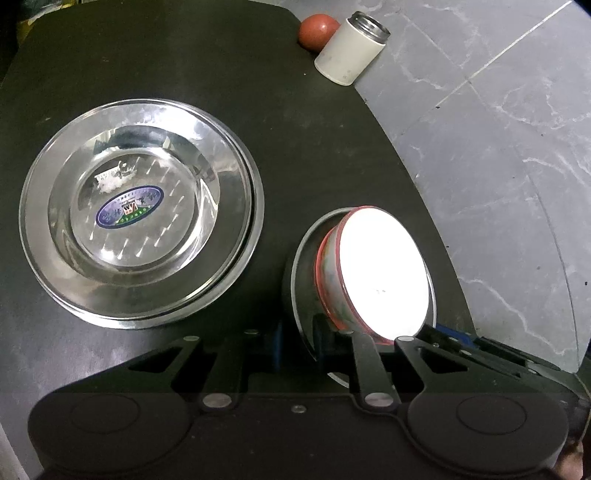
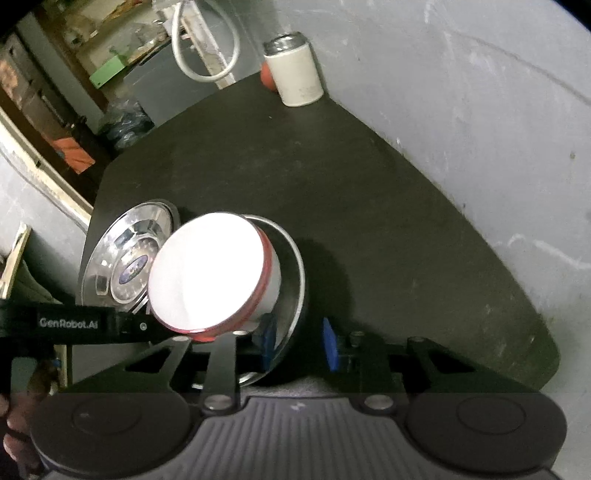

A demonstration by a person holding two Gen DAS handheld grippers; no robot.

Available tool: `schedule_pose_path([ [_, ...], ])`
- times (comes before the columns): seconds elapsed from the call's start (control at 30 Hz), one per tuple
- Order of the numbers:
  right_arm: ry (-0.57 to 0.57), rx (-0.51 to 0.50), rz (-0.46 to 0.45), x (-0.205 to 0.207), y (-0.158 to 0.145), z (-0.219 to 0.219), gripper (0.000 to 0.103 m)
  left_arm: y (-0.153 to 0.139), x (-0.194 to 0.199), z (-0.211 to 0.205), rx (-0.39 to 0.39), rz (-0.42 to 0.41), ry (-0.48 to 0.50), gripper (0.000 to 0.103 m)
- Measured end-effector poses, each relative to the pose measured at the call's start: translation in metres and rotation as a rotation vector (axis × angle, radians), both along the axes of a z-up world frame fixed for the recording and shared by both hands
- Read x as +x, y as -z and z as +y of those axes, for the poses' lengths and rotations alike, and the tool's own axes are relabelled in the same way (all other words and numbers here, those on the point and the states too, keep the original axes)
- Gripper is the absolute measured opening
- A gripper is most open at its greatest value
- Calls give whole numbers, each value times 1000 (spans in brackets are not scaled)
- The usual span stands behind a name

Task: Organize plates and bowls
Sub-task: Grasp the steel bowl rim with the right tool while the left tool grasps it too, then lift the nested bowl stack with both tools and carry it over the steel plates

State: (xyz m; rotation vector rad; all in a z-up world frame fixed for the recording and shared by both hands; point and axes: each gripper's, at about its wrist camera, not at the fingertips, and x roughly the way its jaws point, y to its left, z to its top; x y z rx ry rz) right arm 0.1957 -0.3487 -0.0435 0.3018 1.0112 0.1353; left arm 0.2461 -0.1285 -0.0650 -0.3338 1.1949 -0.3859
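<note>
Dark and rounded at its corners, the table (image 1: 303, 147) sits against a pale marbled wall, with cluttered shelving beyond its far edge in the right wrist view. At 10 o'clock in the left wrist view lie stacked steel plates (image 1: 141, 212), the top one bearing an oval blue sticker (image 1: 129, 206) at its centre. At 5 o'clock a steel bowl (image 1: 310, 273) holds a red-rimmed white bowl (image 1: 384, 273), which sits tilted inside it, its glaring white face turned up and toward the wall. At 1 o'clock, well apart from the dishes, a white can (image 1: 351, 48) with a metal top stands just beside a red ball (image 1: 317, 29). The left gripper (image 1: 365, 338) reaches the near rim of the nested bowls; its fingertips are hidden under the white bowl, so I cannot tell how its jaws stand. The right gripper (image 2: 299, 347) has its jaws spread around the steel bowl's near wall, one blue pad (image 2: 267, 341) inside the bowl and the other (image 2: 330, 343) outside, apart from the metal. At 9 o'clock in that view the other gripper's black body crosses in front of the plates (image 2: 118, 258).
</note>
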Motion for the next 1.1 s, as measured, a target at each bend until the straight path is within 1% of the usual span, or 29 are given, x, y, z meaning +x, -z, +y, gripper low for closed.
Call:
schedule_pose_path([
  [0.03,4,6,6,1,2,-1,35,0,0,0,3,-5,3,18],
  [0.1,2,8,10,1,4,0,33,-1,-1,0,8,-16,9,17],
  [0.13,-5,14,9,1,4,2,27,-1,-1,0,9,-21,11,17],
  [0.17,-15,21,7,1,4,3,24,-1,-1,-1,7,-26,12,17],
  [0.33,-11,19,0,-2,4,4,23,1,-2,1,-12,-44,10,17],
  [0.53,-8,-9,-19,-9,1,7,23,-1,-6,1,-21,-56,21,16],
  [0.8,3,-24,-63,-16,-10,10,23,-13,-8,-1,-25,-101,45,15],
  [1.1,-20,-29,-106,-12,-26,17,23,-28,-12,17,-45,-128,13,14],
])
